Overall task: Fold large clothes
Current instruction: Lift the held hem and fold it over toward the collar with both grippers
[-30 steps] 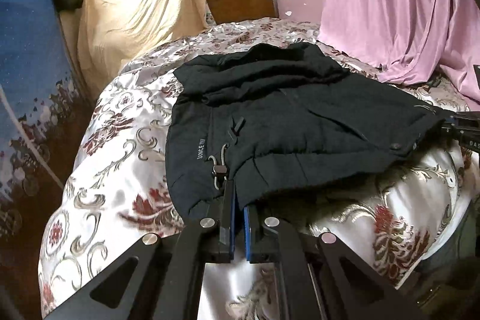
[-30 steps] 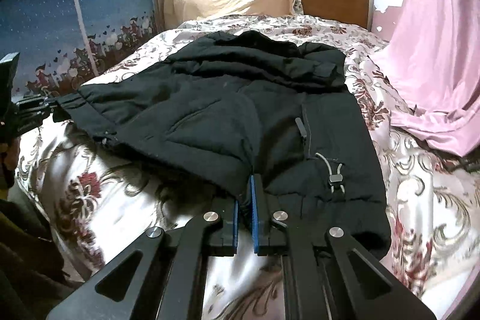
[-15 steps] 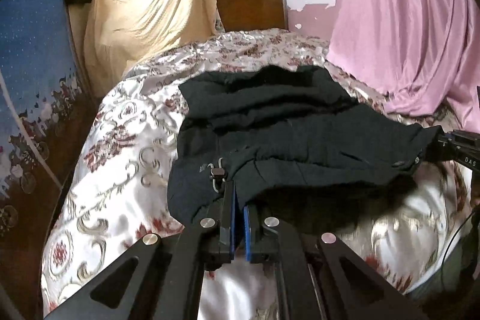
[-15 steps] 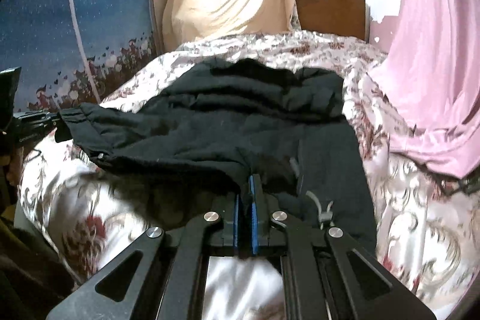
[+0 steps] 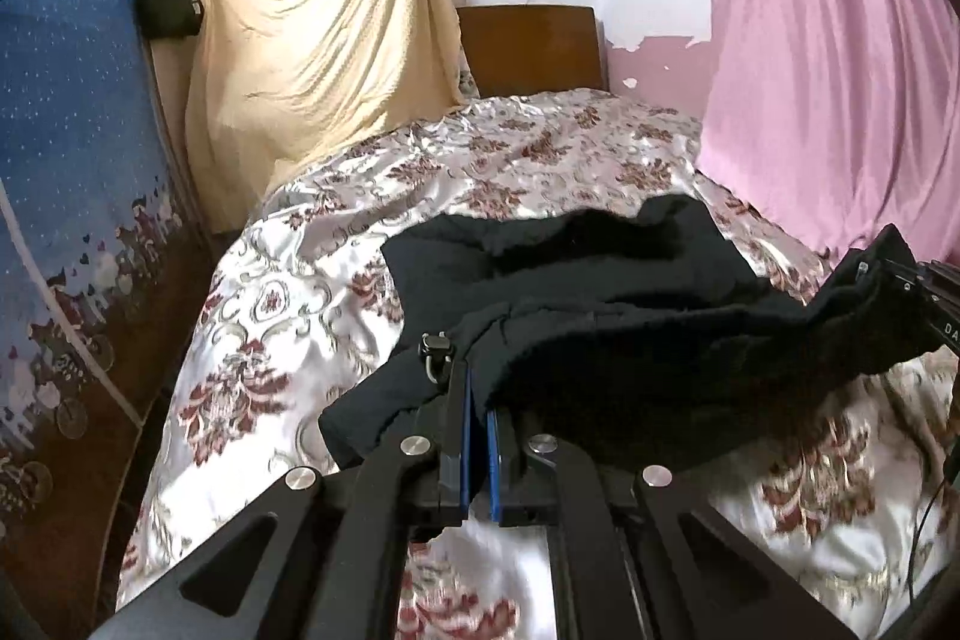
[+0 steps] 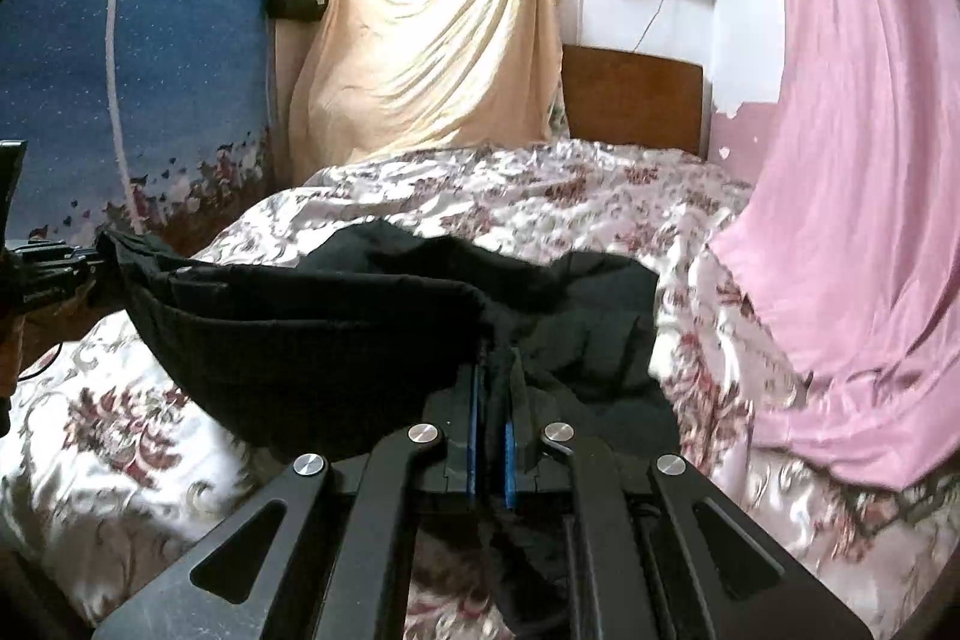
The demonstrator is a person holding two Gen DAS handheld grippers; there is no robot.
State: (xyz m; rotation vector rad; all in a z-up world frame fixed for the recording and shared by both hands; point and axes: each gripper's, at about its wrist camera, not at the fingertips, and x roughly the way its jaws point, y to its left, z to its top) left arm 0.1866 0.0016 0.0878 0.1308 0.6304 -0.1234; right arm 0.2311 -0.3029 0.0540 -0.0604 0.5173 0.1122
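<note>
Both grippers are rising: a second ago the jacket (image 5: 600, 316) was lying flat across the bed (image 5: 312, 292), and now its near hem is hanging in the air between the two tools, with the cameras tipped up toward the headboard (image 5: 531, 43). Half a second ago the lift was only beginning; by now the bedspread under the raised edge is showing as a pale, motion-blurred strip.

The left gripper (image 5: 477, 406) is pinching one corner of the hem, its blue pads nearly together with dark cloth between them, and a drawcord toggle (image 5: 435, 349) is dangling just beside its tips. The right gripper (image 6: 492, 400) is likewise clamping the other corner, jaws narrow on the fabric, which is bunching over and under its fingers. Each tool is appearing at the edge of the other's view, with the hem sagging between them.

The far part of the jacket, toward the collar, is resting on the bed, so the garment is bending along a line across its middle. Judging by this, the hem is being carried up and forward to lay the lower half over the upper half. The slack in the middle is looking likely to wrinkle unless the corners are being kept apart.
</note>
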